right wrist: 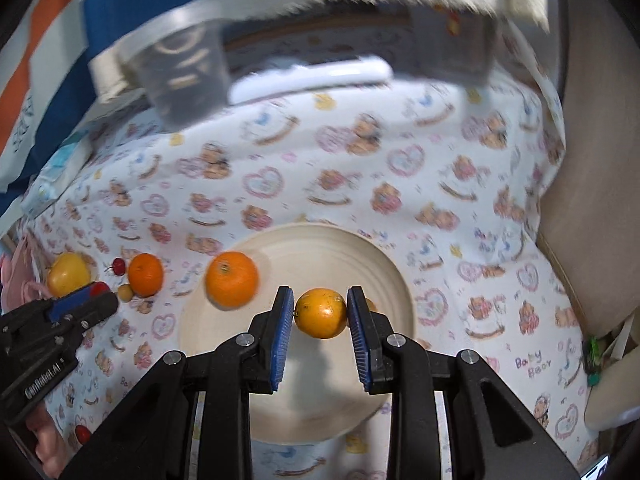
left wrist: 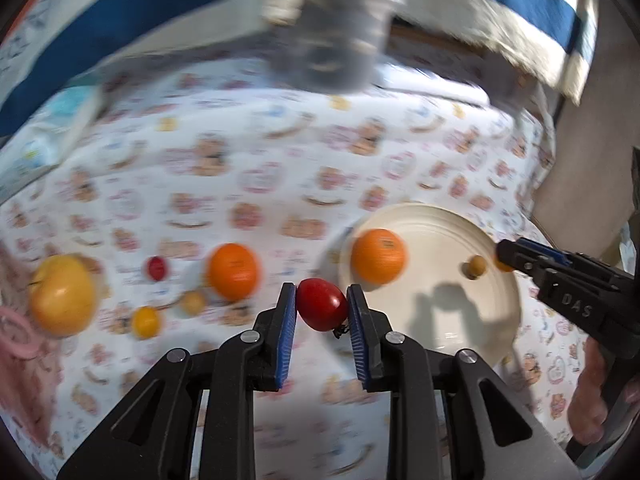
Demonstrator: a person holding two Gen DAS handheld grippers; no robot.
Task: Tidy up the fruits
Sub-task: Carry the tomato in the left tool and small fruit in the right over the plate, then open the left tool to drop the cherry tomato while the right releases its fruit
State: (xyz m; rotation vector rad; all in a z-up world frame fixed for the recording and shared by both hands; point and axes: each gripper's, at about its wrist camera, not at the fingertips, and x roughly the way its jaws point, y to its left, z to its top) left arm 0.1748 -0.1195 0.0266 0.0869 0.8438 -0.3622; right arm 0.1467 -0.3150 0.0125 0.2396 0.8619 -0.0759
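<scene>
My left gripper [left wrist: 322, 306] is shut on a red cherry tomato [left wrist: 321, 309], held just left of the cream plate [left wrist: 480, 320]. My right gripper [right wrist: 320, 312] is shut on a small yellow-orange tomato [right wrist: 321, 313] above the plate [right wrist: 320, 248]. An orange [right wrist: 232, 279] lies on the plate's left part, also seen as the orange [left wrist: 379, 255] in the left wrist view. A small yellow tomato [left wrist: 474, 267] rests on the plate. The right gripper [left wrist: 505, 258] shows at the right edge of the left wrist view, and the left gripper [right wrist: 96, 294] at the left of the right wrist view.
On the patterned cloth left of the plate lie a second orange [left wrist: 233, 276], a yellow apple [left wrist: 62, 295], a small red fruit [left wrist: 157, 267] and two small yellow tomatoes [left wrist: 146, 322]. A clear plastic container [right wrist: 180, 76] stands at the back. A beige chair [right wrist: 600, 184] is at the right.
</scene>
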